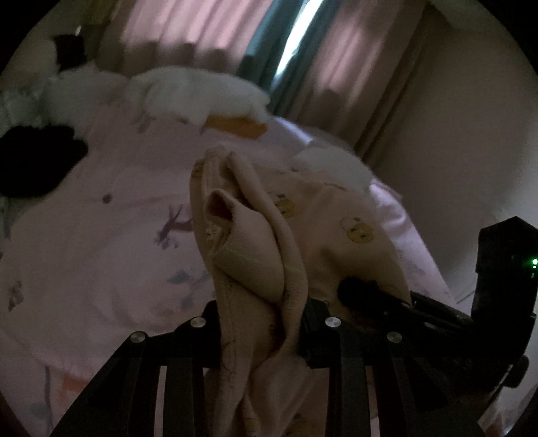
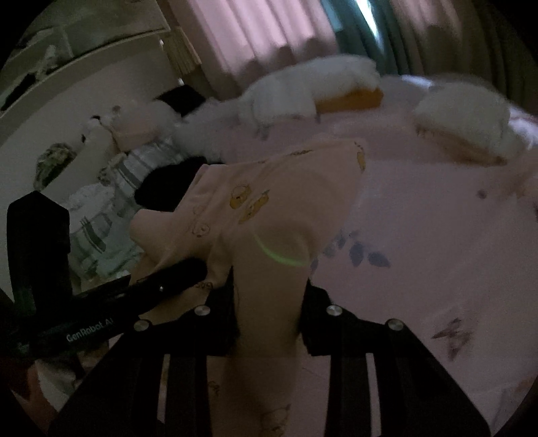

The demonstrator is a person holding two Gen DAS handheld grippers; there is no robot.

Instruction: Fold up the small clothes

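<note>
A small pale pink garment [image 1: 255,242] with yellow cartoon prints hangs lifted above the pink bed. My left gripper [image 1: 262,322] is shut on its bunched ribbed edge. My right gripper [image 2: 269,312] is shut on another part of the same garment [image 2: 269,208], which drapes over and between its fingers. The right gripper also shows in the left wrist view [image 1: 386,299], pinching the cloth just right of my left one. The left gripper shows in the right wrist view [image 2: 175,275], at the garment's left edge. The room is dim and the frames are blurred.
The bed has a pink printed sheet [image 1: 111,235]. White fluffy cushions [image 1: 195,90] and an orange-edged one [image 1: 235,126] lie at the far side. A black cloth [image 1: 37,161] lies at left. Curtains [image 1: 215,30] hang behind. Shelves and clutter [image 2: 84,151] stand left.
</note>
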